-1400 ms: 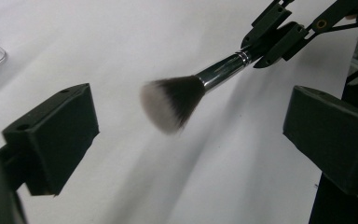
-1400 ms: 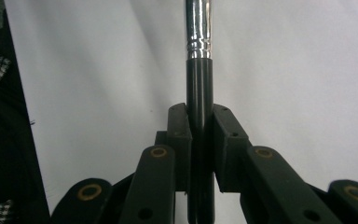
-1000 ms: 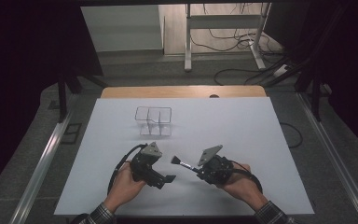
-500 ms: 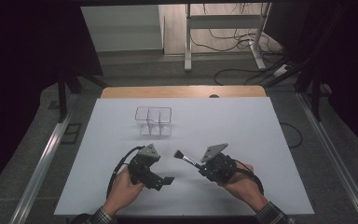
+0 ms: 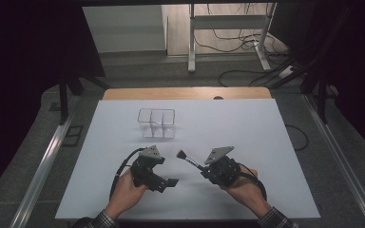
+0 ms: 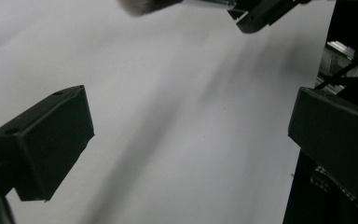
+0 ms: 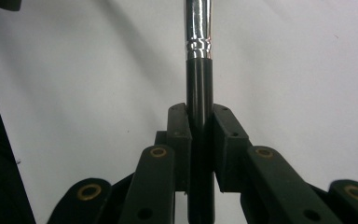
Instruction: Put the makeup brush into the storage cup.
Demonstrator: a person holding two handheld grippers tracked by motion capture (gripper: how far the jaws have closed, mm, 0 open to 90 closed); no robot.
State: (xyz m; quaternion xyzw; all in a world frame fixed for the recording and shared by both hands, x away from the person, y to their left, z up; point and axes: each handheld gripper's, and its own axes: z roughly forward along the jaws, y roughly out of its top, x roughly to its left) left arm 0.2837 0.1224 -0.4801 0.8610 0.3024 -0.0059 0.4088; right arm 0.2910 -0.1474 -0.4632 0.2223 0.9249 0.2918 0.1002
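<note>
- White table [image 5: 266,142] took up most of the scene. A clear divided organizer [image 5: 157,122] stood toward the far side, well apart from both hands. Nothing visible in its compartments, as far as I could tell.
- Left gripper [image 5: 171,182] rested low near the table's front edge, jaws spread wide with nothing between them. In its own view the pads [image 6: 46,140] framed bare table. Risk: if it swung toward the brush it could knock the bristle end, since that tip hung near it.
- Right gripper [image 5: 204,170] was clamped on a makeup brush [image 5: 190,160], holding the black handle [image 7: 199,116] well back from the silver ferrule [image 7: 198,28]. The brush angled up and toward the organizer, bristles [image 5: 181,154] leading, clear of the table.
- Main worry: the grip sat far down a thin round handle. I judged the brush could pivot or slide in the jaws if the tip caught a compartment wall.
- Second worry: the organizer looked light and was unheld. A push from the brush could shove or tip it.
- Small worry: a low approach might drag the bristles across the table.
</note>
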